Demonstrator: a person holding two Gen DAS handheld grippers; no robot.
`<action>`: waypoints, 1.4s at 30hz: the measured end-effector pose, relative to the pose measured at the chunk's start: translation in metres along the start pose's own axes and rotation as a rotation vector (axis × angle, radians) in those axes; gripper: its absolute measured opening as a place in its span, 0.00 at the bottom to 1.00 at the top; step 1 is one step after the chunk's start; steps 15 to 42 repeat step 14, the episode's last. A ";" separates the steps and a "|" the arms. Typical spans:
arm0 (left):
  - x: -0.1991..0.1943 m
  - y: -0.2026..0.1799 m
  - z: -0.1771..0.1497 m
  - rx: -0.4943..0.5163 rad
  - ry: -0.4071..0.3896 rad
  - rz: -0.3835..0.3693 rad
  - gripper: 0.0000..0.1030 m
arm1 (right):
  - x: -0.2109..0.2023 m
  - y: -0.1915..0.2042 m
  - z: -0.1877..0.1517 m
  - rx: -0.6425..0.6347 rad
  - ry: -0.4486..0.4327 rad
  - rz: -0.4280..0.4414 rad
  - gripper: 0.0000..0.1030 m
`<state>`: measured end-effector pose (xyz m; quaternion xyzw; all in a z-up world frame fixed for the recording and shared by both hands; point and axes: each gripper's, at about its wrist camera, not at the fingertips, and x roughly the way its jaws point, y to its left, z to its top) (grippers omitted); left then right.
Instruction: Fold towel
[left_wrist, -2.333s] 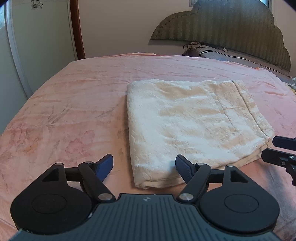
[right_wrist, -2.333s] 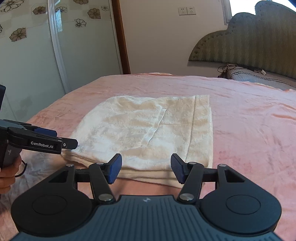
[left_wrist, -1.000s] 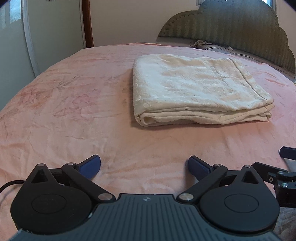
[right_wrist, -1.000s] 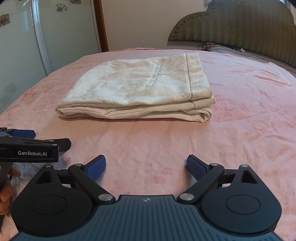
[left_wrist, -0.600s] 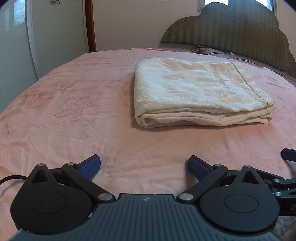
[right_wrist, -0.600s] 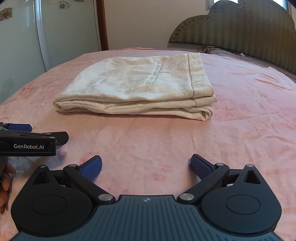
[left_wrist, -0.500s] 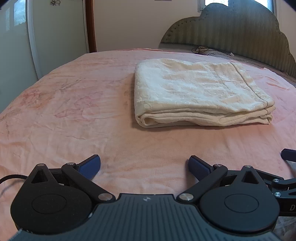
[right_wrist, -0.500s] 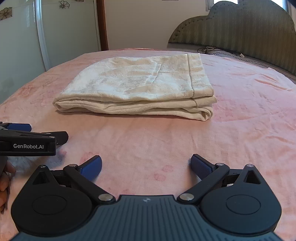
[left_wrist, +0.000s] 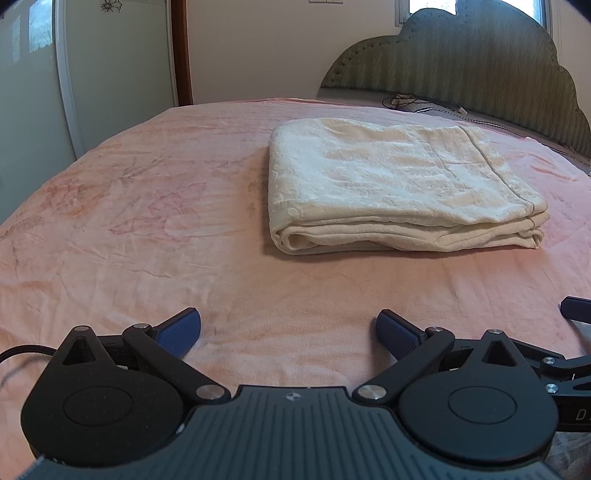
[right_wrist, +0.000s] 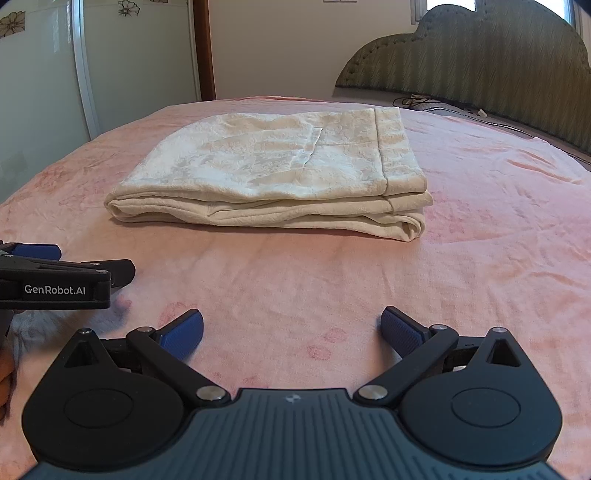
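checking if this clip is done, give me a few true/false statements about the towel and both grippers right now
1. The towel lies folded in layers on the pink bedspread. True.
2. The left gripper is shut on a towel corner. False: it is open and holds nothing.
3. The right gripper is open, short of the towel. True.
4. The towel hangs over the headboard. False: it lies flat on the bed, apart from the headboard.
5. Both grippers rest on top of the towel. False: bare bedspread separates each from it.
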<state>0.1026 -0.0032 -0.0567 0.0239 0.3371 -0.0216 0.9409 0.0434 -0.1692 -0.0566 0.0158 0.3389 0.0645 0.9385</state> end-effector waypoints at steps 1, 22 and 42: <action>0.000 0.000 0.000 0.000 0.000 0.000 1.00 | 0.000 0.000 0.000 0.000 0.000 0.000 1.00; -0.001 -0.001 -0.001 0.001 -0.002 -0.006 1.00 | 0.000 0.001 0.000 0.000 -0.001 -0.001 1.00; -0.001 -0.001 -0.001 0.001 -0.002 -0.006 1.00 | 0.000 0.001 0.000 0.000 -0.001 -0.001 1.00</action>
